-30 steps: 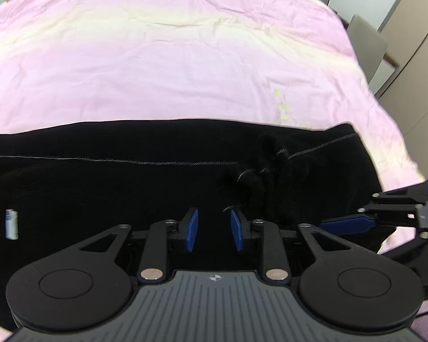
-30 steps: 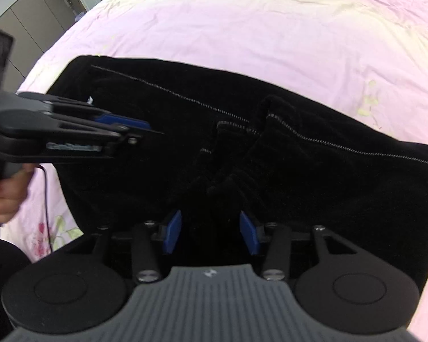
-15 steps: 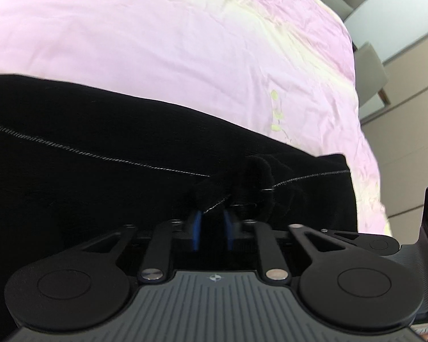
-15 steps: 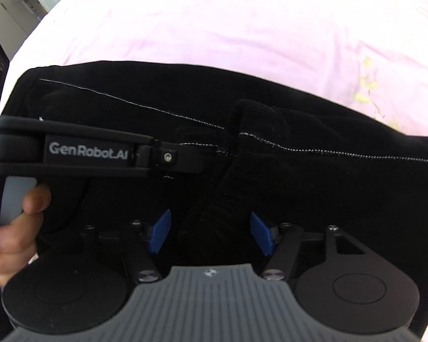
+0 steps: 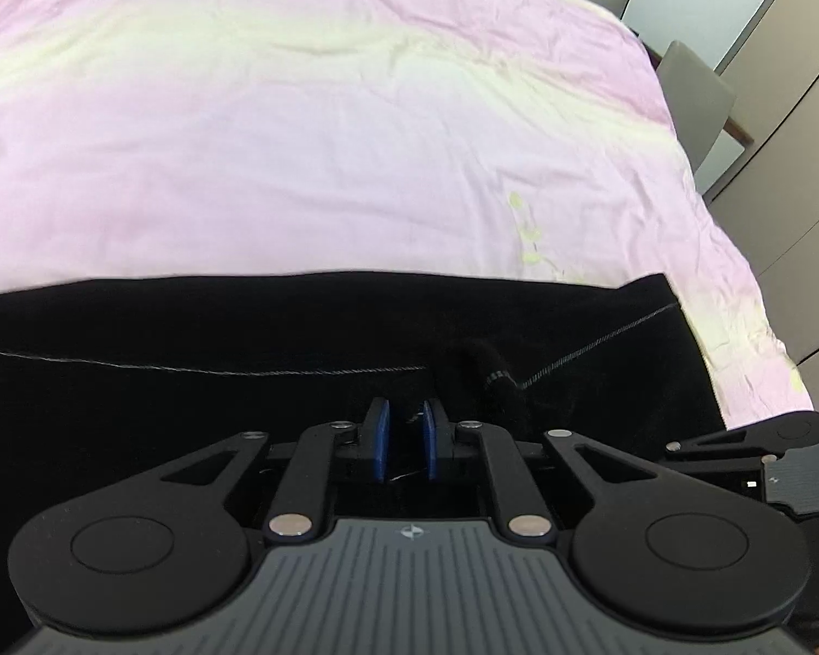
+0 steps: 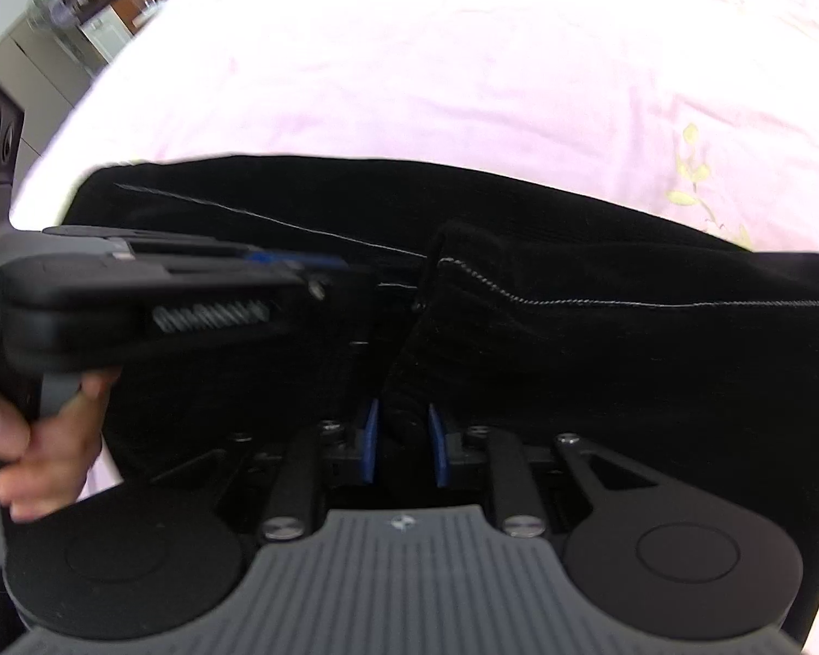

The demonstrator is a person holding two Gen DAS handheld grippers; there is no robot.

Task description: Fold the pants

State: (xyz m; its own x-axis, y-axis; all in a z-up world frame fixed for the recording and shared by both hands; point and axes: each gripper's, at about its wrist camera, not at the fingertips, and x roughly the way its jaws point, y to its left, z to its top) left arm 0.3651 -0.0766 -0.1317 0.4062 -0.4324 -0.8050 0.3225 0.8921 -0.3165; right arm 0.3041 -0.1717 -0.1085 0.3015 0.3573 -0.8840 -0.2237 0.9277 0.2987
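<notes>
Black pants [image 5: 202, 415]: flat along near edge of pink bedsheet [image 5: 311, 125]. Left gripper [image 5: 407, 439], right gripper [image 6: 404, 445]: jaws just closed, now clenched on bunched fabric. Ready for lifting, folding.

Pants [image 5: 191, 409] lie flat on the bed [image 5: 300, 136], filling the lower half of both views; bare bed spreads above them to the top of the frame. My left claw [image 5: 407, 436] sits low centre in its view, on the pants, a raised fold [image 5: 480, 376] just right of it. My right claw [image 6: 404, 442] sits low centre, the fold rising above it. My left hand [image 6: 33, 447] is at lower left there. Chair [image 5: 693, 93] upper right, beyond the bed.
</notes>
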